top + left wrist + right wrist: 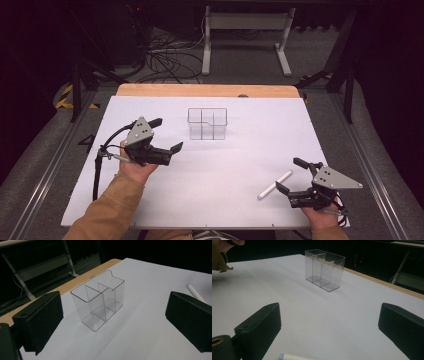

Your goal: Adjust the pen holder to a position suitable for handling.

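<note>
A clear plastic organiser box [207,123] with inner dividers stands upright on the white table top [240,150], toward the back centre. It appears in the left gripper view [98,302] and the right gripper view [324,269] too. A white marker [274,184] lies at the front right; its end shows in the right gripper view [292,357] and the left gripper view [196,293]. My left gripper [166,135] is open, left of the box, nothing between its jaws. My right gripper [291,175] is open, right beside the marker's near end.
The white board lies on a wooden table whose far edge [207,90] shows behind it. Beyond stand a white metal frame [245,35] and tangled cables [165,57] on the floor. A sleeved forearm [107,210] comes in at the bottom left.
</note>
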`<state>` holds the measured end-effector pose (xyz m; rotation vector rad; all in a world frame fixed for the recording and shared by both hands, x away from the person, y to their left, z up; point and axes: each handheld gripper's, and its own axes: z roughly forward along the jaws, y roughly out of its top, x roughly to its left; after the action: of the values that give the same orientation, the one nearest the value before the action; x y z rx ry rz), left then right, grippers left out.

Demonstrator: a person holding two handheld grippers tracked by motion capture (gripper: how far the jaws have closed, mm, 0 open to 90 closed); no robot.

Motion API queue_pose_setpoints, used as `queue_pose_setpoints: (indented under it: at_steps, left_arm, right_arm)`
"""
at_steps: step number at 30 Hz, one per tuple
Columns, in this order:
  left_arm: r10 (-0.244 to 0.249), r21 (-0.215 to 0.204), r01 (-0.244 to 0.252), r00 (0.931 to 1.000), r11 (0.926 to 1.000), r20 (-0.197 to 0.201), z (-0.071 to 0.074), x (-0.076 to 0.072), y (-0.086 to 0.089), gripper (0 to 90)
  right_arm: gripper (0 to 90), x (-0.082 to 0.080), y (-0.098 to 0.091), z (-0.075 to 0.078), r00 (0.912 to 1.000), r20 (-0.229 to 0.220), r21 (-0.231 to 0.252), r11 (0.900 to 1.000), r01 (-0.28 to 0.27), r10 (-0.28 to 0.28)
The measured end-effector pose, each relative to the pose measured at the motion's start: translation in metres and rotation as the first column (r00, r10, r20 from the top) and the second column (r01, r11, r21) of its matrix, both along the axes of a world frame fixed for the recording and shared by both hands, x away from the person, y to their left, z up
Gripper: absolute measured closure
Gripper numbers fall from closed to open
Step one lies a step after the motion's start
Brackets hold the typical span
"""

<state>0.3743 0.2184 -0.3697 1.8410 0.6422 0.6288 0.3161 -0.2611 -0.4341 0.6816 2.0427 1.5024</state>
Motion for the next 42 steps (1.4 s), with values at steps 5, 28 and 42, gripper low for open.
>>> queue_pose_setpoints:
  at_steps: [5,28,42]
  left_arm:
    - [-0.028,0.028,0.028,0.9996,0.9992,0.000,0.002,0.004,-0.006,8.1]
    - [-0.165,0.177,0.196,0.9707,0.9646,-0.175,0.017,0.057,-0.029,29.9]
    - [-0.174,0.307,0.240,0.9585,0.9210,-0.225,0.010,0.093,-0.056,31.1]
  right_arm:
    - [5.1,-0.002,-0.001,-0.001,1.0000,-0.004,0.001,1.0000,0.003,-0.003]
    - [5.1,0.000,-0.005,-0.001,0.9988,-0.019,0.044,0.9980,-0.045,0.046]
    - [5.1,0.000,-0.006,-0.002,0.9974,-0.028,0.054,0.9964,-0.066,0.067]
